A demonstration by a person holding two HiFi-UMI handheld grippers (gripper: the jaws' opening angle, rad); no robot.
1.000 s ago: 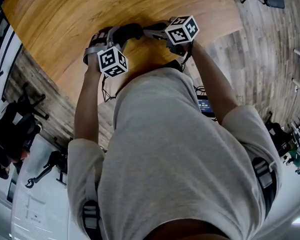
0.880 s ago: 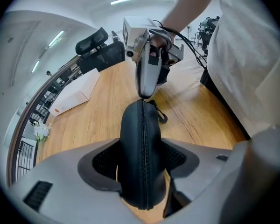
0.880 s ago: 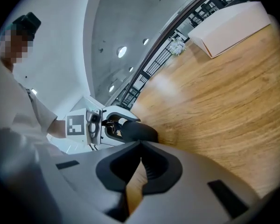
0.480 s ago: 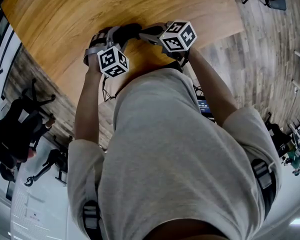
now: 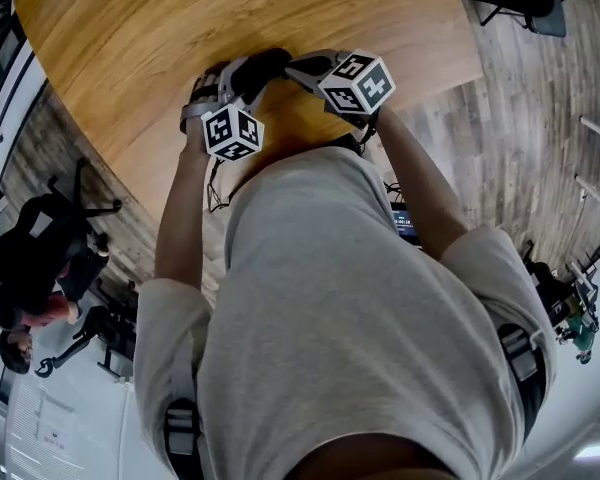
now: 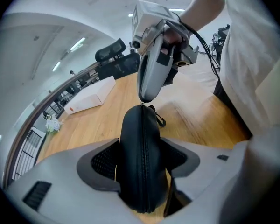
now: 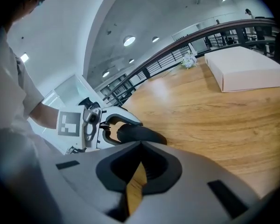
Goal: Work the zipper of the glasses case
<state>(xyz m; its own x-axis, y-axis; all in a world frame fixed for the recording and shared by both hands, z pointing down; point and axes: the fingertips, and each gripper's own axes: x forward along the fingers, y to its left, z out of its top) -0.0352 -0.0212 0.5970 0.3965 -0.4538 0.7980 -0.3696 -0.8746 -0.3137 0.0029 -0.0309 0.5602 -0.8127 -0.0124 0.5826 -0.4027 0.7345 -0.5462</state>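
- The marker cubes on both tools carry black-and-white square patterns. The white box [image 6: 86,102] has a small reddish mark at its end, too small to read.
- Left gripper view: the left tongs [image 6: 142,164] clamp the black glasses case [image 6: 140,134] at lower centre. The case is a smooth, rounded shell standing on end, with its zipper [image 6: 142,171] a fine toothed line down the middle.
- The right tongs [image 6: 144,94] touch the case's top end. A short black loop [image 6: 159,121] hangs just beside it.
- Right gripper view: the right tongs [image 7: 140,146] are pressed together at the tips. Whether they pinch the zipper pull cannot be made out.
- Only the head view shows the wood-grain tabletop [image 5: 160,28] whole, with its rounded edge, and the plank floor [image 5: 520,118] at right.
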